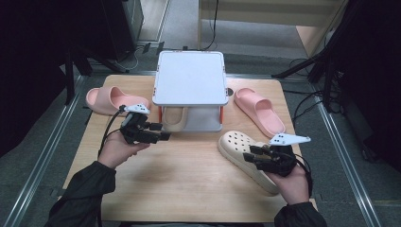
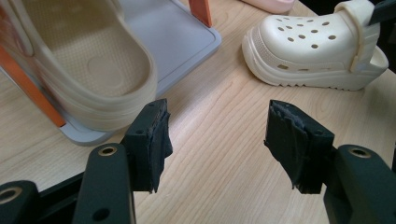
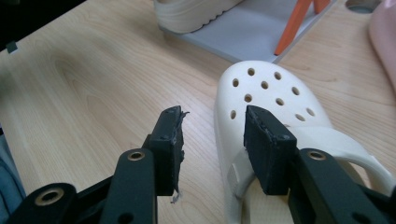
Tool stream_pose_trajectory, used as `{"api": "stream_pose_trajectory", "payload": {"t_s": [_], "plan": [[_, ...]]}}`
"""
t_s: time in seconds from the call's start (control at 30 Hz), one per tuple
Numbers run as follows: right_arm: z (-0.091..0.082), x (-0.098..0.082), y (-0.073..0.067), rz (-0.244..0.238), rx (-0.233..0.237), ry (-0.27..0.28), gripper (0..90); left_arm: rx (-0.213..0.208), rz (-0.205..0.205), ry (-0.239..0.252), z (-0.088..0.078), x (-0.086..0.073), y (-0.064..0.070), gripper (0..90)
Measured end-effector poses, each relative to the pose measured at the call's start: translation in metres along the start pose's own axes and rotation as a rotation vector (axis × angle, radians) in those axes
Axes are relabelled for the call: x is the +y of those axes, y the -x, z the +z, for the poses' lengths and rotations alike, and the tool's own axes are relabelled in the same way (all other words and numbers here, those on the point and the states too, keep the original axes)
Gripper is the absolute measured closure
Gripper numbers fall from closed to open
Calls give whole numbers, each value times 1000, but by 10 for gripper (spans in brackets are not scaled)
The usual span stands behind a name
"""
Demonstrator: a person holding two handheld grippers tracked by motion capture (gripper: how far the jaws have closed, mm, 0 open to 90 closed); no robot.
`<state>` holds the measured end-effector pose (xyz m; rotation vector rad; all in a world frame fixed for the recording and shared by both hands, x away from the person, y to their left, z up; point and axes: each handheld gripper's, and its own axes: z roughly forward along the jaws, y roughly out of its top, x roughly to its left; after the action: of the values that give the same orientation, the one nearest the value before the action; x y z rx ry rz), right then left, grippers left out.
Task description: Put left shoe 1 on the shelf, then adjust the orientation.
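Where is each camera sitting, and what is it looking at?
High view: sits above the table, looking forward and down at the rack, clog and pink slides; both forearms and hands show.
Left gripper view: rides the left gripper, looking along its open fingers toward the rack and clog.
Right gripper view: rides the right gripper, with its open fingers straddling the clog's side.
All three share the clog.
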<state>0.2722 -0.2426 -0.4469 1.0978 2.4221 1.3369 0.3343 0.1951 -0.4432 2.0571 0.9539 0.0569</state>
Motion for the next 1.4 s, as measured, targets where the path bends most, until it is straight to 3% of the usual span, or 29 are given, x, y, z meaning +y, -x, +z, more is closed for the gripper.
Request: {"api": "stream_pose_trajectory", "payload": {"t_s": [0.33, 0.53, 0.63, 0.67, 0.73, 0.87, 1.1, 1.27, 1.4], "plan": [[-20, -9, 1, 23, -15, 50, 569, -12, -7, -3, 9, 2, -2, 402], [-37, -15, 2, 51, -38, 114, 557, -17, 6, -9, 13, 8, -1, 408], [-40, -17, 4, 70, -67, 100, 557, -24, 16, -21, 17, 11, 0, 410], [-36, -21, 6, 77, -76, 60, 557, -27, 15, -19, 18, 11, 1, 411], [-34, -22, 7, 78, -77, 46, 556, -16, 28, -26, 20, 13, 2, 411], [-19, -23, 7, 100, -61, 17, 542, -38, 42, -16, 24, 16, 5, 413], [10, -20, 10, 116, -93, -54, 556, -45, 38, -12, 26, 16, 6, 412], [24, -17, 13, 108, -86, -83, 645, -41, 32, -13, 24, 16, 4, 415], [31, -14, 17, 147, -45, -116, 723, -36, 29, 0, 20, 16, 6, 457]]}}
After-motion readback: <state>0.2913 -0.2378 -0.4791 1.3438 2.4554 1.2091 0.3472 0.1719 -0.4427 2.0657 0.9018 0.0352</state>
